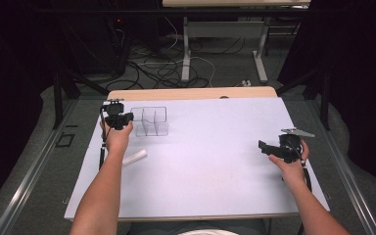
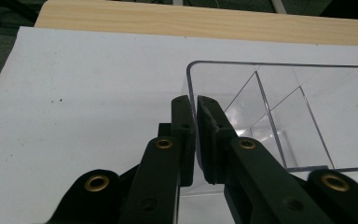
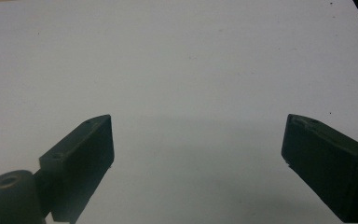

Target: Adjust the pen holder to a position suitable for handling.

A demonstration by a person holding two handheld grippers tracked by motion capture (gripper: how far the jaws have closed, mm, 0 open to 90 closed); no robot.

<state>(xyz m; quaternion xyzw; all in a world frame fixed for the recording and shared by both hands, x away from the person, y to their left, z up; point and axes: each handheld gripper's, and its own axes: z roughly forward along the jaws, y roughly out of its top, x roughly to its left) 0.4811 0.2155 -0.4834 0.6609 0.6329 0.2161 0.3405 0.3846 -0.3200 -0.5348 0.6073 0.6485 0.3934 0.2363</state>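
Note:
A clear plastic box with inner dividers stands at the back left of the white table top. My left gripper is at the box's left side. In the left gripper view its jaws are pressed together on the left wall of the clear box. My right gripper is held at the right side of the table, pointing left. Its jaws stand wide open with nothing but bare white surface between them.
A small white bar lies on the table beside the left forearm. A strip of bare wood runs along the table's far edge behind the box. Beyond it are table legs and loose cables on the floor.

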